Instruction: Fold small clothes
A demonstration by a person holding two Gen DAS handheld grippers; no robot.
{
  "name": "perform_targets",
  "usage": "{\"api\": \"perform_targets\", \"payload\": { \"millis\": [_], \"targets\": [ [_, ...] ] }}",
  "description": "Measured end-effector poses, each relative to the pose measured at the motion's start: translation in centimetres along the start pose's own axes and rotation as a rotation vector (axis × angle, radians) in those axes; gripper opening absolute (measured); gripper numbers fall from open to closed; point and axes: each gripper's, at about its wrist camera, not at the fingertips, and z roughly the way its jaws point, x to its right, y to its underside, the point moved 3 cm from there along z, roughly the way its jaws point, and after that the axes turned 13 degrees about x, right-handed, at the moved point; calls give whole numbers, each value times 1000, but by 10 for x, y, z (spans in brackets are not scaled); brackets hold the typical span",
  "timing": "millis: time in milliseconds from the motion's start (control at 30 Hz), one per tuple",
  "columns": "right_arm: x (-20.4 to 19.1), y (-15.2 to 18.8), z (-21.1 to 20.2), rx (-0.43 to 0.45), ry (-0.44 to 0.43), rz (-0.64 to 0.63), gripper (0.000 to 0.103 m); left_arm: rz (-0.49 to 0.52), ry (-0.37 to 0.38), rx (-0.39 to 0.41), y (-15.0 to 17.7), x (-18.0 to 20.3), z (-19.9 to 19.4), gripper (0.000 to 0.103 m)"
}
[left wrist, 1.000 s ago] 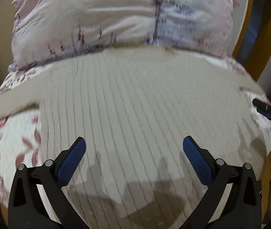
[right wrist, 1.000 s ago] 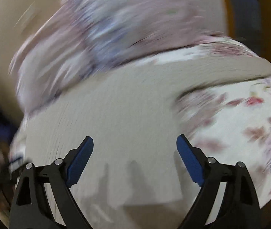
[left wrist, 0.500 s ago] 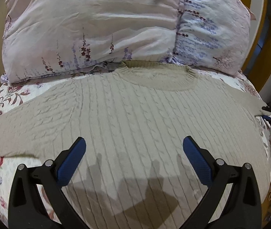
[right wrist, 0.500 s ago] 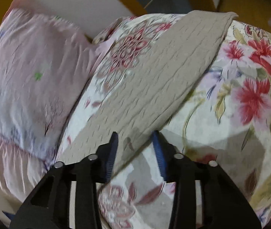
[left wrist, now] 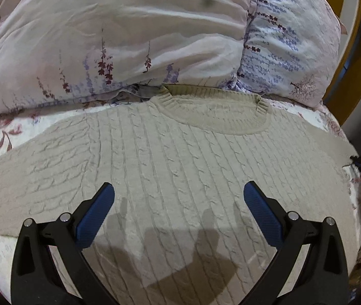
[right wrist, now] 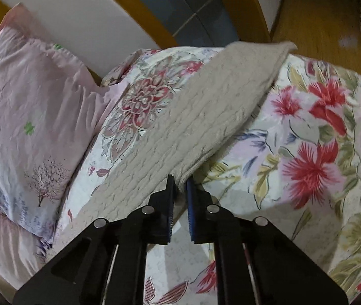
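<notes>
Beige cable-knit sweater (left wrist: 180, 167); red-floral bedsheet (right wrist: 320, 152); pale pink lavender-print pillow (left wrist: 129, 38).

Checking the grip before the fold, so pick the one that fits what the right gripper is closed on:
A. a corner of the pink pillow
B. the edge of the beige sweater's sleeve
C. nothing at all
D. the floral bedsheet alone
B: in the right wrist view the right gripper pinches the lower edge of the beige sweater's sleeve, with the pillow off to the side.

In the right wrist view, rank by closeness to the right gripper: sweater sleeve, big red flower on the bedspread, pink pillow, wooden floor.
From the right gripper:
1. Sweater sleeve, its edge between the jaws.
2. Red flower, to the right.
3. Pink pillow, far left.
4. Wooden floor, top right, past the bed.
</notes>
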Motion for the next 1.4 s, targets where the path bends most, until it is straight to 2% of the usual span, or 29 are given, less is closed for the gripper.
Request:
{"api": "perform_targets", "payload": {
  "millis": [133,267,333,467,533,600,700,767,867,900,933,967,1033,1100,1200,1300,1333,1367,1400],
  "targets": [
    [-28,-6,-16,73,-48,-111,9,19,-2,22,-2,1,0,101],
    [-79,-3,-41,117,-169,-230,8,-76,80,29,-5,-4,1,101],
    [-110,10,-56,116,-260,-295,8,-124,102,41,-5,-8,-1,101],
    [-166,58,-77,37,-446,-402,8,-179,117,77,-6,-13,-4,101],
    [-189,97,-79,-53,-518,-468,8,-182,122,102,-6,-12,-7,101],
    [-200,139,-74,-169,-555,-521,8,-183,129,118,-5,-11,-8,101],
    [-201,193,-57,-295,-517,-599,8,-181,151,141,-4,-8,-12,101],
    [-197,205,-49,-323,-491,-604,8,-173,147,144,-5,-6,-12,101],
    [-190,200,-46,-353,-493,-524,12,-173,144,128,-5,-5,-11,101],
    [-188,194,-47,-357,-500,-481,16,-173,146,118,-5,-5,-10,101],
    [-184,188,-49,-359,-508,-435,33,-170,150,105,-5,-5,-8,101],
    [-181,181,-51,-351,-513,-390,45,-165,151,99,-4,-5,-7,101],
    [-178,166,-47,-317,-493,-335,50,-141,149,97,-3,-4,-7,101],
    [-168,151,-45,-281,-454,-269,50,-118,137,115,-3,-3,-9,101],
    [-155,129,-34,-227,-374,-201,49,-148,175,135,-3,-7,-14,101],
    [-150,116,-25,-171,-297,-210,28,-193,196,127,-3,-11,-14,101],
    [-154,115,-24,-150,-273,-236,17,-206,203,121,-3,-13,-13,101],
    [-163,113,-26,-113,-254,-283,11,-223,211,112,-3,-15,-12,101],
    [-172,113,-29,-82,-253,-322,10,-237,220,101,-2,-17,-11,101]
  ]
}}
